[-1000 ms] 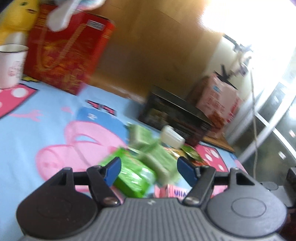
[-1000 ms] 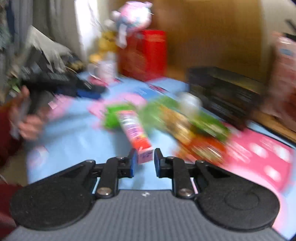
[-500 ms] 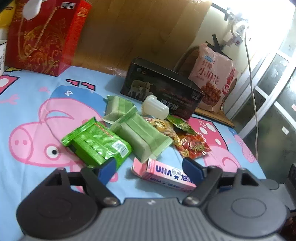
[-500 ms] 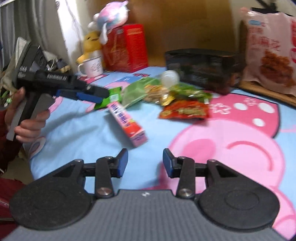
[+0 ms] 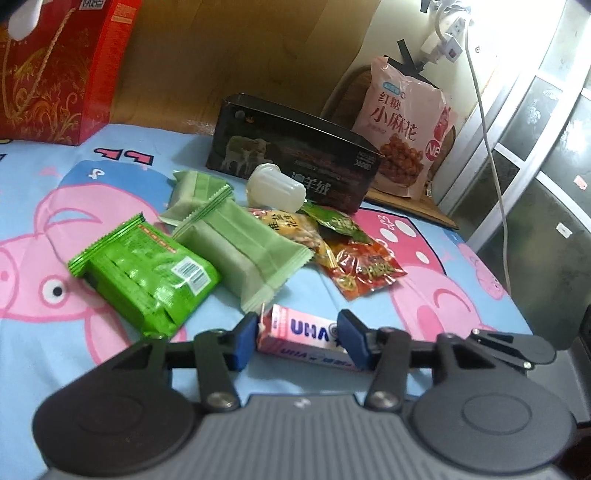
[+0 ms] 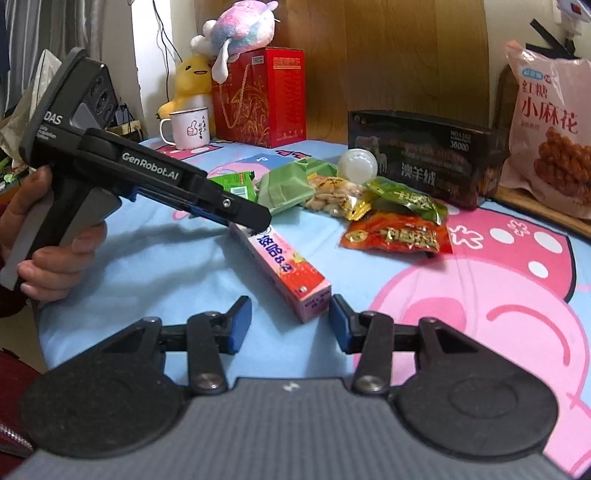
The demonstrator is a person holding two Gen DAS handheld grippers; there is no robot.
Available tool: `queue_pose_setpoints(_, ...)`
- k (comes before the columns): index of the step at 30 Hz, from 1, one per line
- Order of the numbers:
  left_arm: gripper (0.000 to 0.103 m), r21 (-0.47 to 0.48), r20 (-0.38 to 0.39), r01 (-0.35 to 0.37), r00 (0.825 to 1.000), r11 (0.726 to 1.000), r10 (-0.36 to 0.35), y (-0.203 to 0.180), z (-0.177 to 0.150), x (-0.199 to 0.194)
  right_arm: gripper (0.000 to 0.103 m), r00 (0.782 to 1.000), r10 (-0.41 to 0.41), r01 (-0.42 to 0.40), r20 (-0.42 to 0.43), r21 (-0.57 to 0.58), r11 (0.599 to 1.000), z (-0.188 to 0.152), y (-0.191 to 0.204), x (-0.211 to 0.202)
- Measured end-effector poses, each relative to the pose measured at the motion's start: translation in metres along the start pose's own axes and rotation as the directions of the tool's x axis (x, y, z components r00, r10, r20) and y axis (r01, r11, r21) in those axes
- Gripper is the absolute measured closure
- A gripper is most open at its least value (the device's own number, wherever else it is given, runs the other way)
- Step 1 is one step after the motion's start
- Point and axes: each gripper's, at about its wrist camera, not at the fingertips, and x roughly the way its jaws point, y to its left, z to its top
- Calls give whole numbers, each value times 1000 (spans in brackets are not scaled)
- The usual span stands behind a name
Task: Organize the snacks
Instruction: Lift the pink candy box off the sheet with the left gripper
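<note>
A long pink UHA candy box [image 5: 308,334] [image 6: 282,269] lies on the blue cartoon-pig cloth [image 5: 48,177]. My left gripper [image 5: 301,336] is open with its blue pads on either side of one end of the box; whether they touch it I cannot tell. In the right wrist view the left gripper's tip [image 6: 255,218] hides the box's far end. My right gripper [image 6: 290,323] is open and empty, just short of the box's near end. Behind lie a bright green packet [image 5: 146,267], two pale green packets [image 5: 242,249], peanuts [image 6: 332,194], a red packet [image 6: 397,234] and a white capsule [image 5: 275,186].
A black box [image 5: 295,158] stands behind the snacks, a large pink snack bag [image 5: 402,127] to its right. A red gift box [image 6: 264,98], plush toys [image 6: 236,31] and a white mug [image 6: 186,127] stand at the far left. A power cord [image 5: 487,122] hangs on the right.
The right gripper let go of the pink box, opened and drew back. The left gripper came down to the box's other end and its fingers narrowed around it.
</note>
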Motion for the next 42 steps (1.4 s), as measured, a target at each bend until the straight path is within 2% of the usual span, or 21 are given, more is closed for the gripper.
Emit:
queue_pose_setpoints(2,55,-4,1,-9,1000,1000,9,-1,-2,-2,56,1000,-14,14,9,-6,1000,0,1,1)
queue_pose_setpoints(5,55,-3,1,-12,1000,1000,12,-5,-7,-6,72,999,-50,50,13,-7,999,0,-1,0)
queue_pose_setpoints(6,55,1,-3,-4,1000,1000,4,-7,-9,-6,73,998,-57,57,12,5,998,1,-4,-1)
queue_pose_setpoints(11,52,38,3,-1,1000,999,1,-16,-17,-6,73,998,-63,62,16,68,996,-2,-16,-4)
queue_pose_setpoints(16,50,51,6,-3,1000,999,3,-18,-18,-5,68,997,-72,70,37,49,996,-5,-10,-3)
queue_pose_setpoints(42,50,77,38,18,999,997,-21,-16,-25,-7,67,994,-107,105,37,48,993,-3,-7,-1)
